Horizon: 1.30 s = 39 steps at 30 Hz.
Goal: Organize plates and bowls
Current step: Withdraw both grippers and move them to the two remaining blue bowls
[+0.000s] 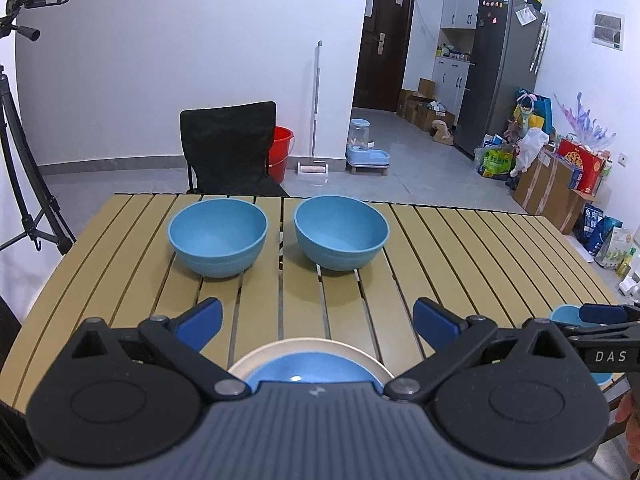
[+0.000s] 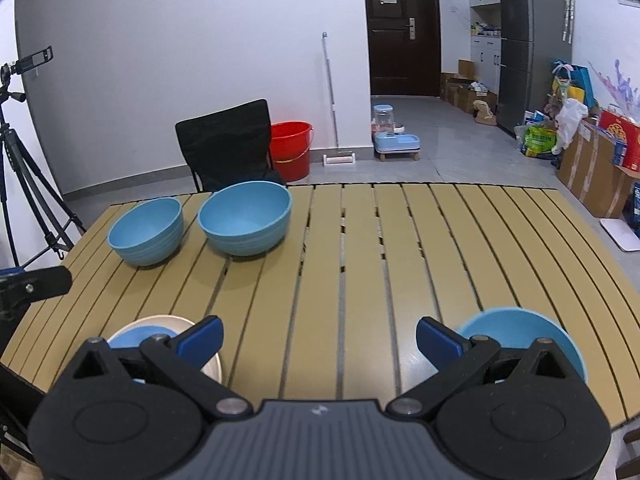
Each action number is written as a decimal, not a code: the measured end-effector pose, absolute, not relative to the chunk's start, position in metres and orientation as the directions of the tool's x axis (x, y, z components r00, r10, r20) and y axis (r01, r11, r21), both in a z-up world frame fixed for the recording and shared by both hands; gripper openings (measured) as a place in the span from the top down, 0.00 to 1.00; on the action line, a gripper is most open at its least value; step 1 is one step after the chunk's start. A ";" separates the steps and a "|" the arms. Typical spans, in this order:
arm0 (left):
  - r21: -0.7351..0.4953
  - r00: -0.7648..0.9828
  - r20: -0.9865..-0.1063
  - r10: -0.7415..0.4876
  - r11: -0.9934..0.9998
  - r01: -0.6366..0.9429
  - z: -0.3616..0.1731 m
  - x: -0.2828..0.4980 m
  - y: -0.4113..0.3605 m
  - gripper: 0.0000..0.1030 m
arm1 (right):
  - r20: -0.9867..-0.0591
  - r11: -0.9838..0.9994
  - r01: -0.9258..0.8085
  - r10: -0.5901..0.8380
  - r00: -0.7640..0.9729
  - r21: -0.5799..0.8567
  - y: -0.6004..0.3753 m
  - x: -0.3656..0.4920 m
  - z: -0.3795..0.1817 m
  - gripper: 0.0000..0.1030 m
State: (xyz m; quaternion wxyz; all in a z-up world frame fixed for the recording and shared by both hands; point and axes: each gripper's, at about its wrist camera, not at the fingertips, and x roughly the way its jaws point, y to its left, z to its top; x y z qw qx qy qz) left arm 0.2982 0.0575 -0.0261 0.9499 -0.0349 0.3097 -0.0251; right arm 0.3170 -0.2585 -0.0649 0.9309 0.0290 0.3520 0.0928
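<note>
Bowls: two blue, upright, side by side at far side of slatted table — left bowl, right bowl, apart. Cream plate with blue plate on it, near edge, under left gripper, fingers spread, empty. Right gripper fingers spread, empty; third blue dish just beside its right finger.

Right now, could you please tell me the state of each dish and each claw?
Left claw: open, empty, above the plate.
Right claw: open, empty.
Left bowl: upright, empty.
Right bowl: upright, empty, apart from the left bowl.
Plate: flat on the table, blue centre, cream rim.
Blue dish: near edge, partly hidden.
</note>
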 end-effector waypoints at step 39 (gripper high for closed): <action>-0.071 0.665 -0.746 -0.032 0.997 -0.031 -0.038 0.519 0.059 0.00 | -0.745 0.962 -0.082 0.254 0.617 0.260 -0.223 0.504 -0.075 0.00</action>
